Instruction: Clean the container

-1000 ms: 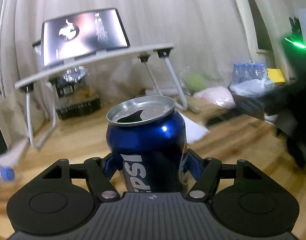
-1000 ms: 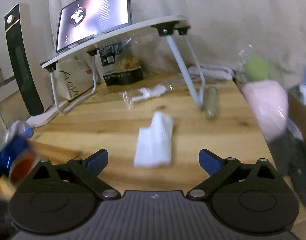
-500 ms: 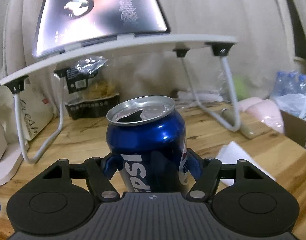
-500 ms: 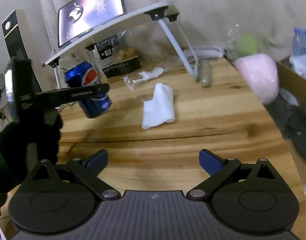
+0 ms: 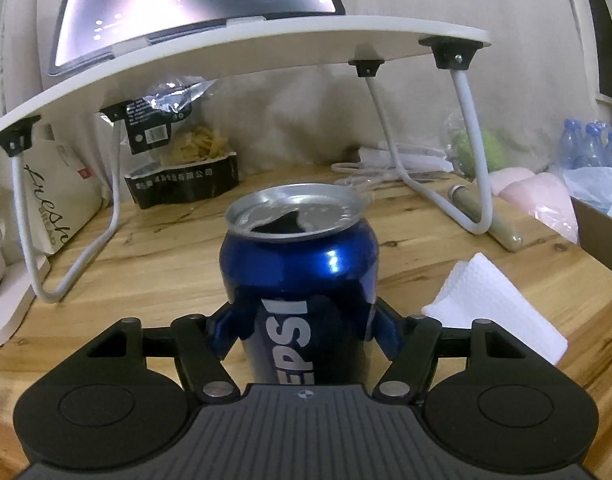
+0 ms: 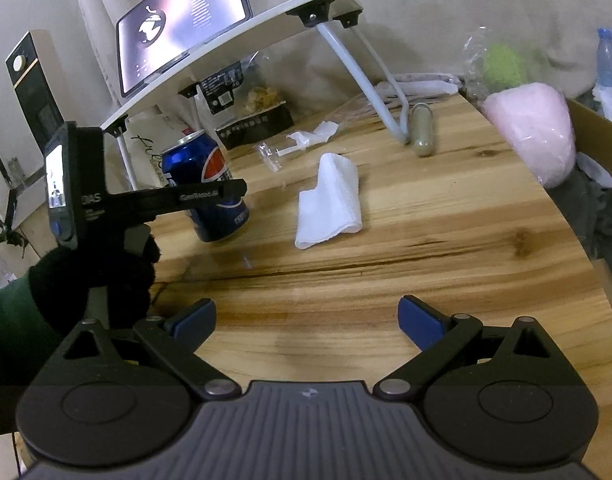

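This looks like a lived-in room at home: a wooden table (image 6: 426, 240) against a curtain (image 5: 285, 128) carries a folding lap desk (image 5: 265, 52) with a tablet (image 5: 193, 4) on top, snack bags (image 5: 181, 172) (opened) beneath it, and bottled water (image 5: 592, 148) to its right.

Both views are fairly dim and warm, lit by soft indoor light from above with no hard beam. The brightest patch in each is the glowing tablet screen (image 5: 193, 4), slightly washed out. In the left wrist view, small glints sit on the shoulder and silver lid of the blue can (image 5: 299, 272), and it reflects the dark fingers beside it. The small white folding table (image 5: 241, 56) casts a soft shadow over the bags beneath it. Fisheye distortion bends straight lines strongly toward the edges, and the corners go black. The right wrist view is soft at its right edge, where the pink bundle (image 6: 534, 128) and green thing (image 6: 502, 64) smear; the white tissue (image 6: 332, 204) stays fairly crisp.
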`<state>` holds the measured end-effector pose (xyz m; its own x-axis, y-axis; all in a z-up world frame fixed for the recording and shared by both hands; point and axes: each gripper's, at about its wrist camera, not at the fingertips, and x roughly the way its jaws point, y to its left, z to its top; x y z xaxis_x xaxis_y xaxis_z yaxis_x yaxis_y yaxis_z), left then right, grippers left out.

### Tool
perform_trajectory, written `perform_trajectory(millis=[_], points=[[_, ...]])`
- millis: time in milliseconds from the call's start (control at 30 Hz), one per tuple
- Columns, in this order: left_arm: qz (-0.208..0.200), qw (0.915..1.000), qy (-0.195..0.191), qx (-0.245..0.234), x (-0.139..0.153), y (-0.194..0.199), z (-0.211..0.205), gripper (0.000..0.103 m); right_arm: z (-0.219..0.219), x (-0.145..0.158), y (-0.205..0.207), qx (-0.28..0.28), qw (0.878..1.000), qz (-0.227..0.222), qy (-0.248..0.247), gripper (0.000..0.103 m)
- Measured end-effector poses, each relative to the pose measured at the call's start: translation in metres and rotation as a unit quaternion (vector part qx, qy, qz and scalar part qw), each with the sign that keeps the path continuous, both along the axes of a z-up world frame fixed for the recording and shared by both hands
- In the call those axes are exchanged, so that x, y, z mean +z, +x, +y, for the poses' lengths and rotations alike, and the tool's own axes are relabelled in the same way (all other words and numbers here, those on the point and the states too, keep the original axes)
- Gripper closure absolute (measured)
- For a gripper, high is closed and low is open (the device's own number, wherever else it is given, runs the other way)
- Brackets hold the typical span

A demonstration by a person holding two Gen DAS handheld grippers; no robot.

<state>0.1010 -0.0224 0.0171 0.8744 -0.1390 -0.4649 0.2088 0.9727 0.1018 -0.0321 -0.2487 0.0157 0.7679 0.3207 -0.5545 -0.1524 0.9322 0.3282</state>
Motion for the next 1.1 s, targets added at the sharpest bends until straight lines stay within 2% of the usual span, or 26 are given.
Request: perform_trajectory(millis=[33,100,200,300,433,600,733,867,1100], points=[[-0.003,1.0000,-0.002,0.000,0.001,-0.007,0.003,0.025,0.000,0.000,0.000,-0.001,1.000,0.000,-0.001,0.000],[-0.005,0.9999,-0.009,0.000,0.002,-0.021,0.009,0.012,0.000,0.000,0.000,-0.004,1.000,0.000,-0.001,0.000],[0.013,0.9994,-0.032,-0.004,0.001,-0.048,0.015,0.008,0.001,0.000,0.000,-0.007,1.000,0.000,-0.005,0.000],[0.043,0.9964,-0.073,-0.001,-0.002,-0.080,0.023,0.000,0.003,0.000,0.000,-0.013,1.000,0.001,-0.012,0.000],[0.069,0.9947,-0.073,0.018,-0.006,-0.108,0.024,0.000,0.012,0.001,0.002,-0.021,0.999,0.006,-0.048,0.000],[0.083,0.9956,-0.035,0.028,-0.013,-0.117,0.011,0.000,0.032,-0.002,0.005,0.005,0.992,0.008,-0.123,0.000],[0.098,0.9946,-0.019,0.029,-0.019,-0.120,0.005,0.000,0.042,-0.005,0.009,-0.023,0.984,0.017,-0.175,0.000],[0.120,0.9916,-0.029,0.037,-0.026,-0.119,0.007,0.000,0.047,-0.007,0.009,-0.038,0.981,0.021,-0.188,0.000],[0.113,0.9918,-0.040,0.045,-0.029,-0.127,0.007,0.000,0.048,-0.009,0.008,-0.054,0.980,0.023,-0.192,0.000]])
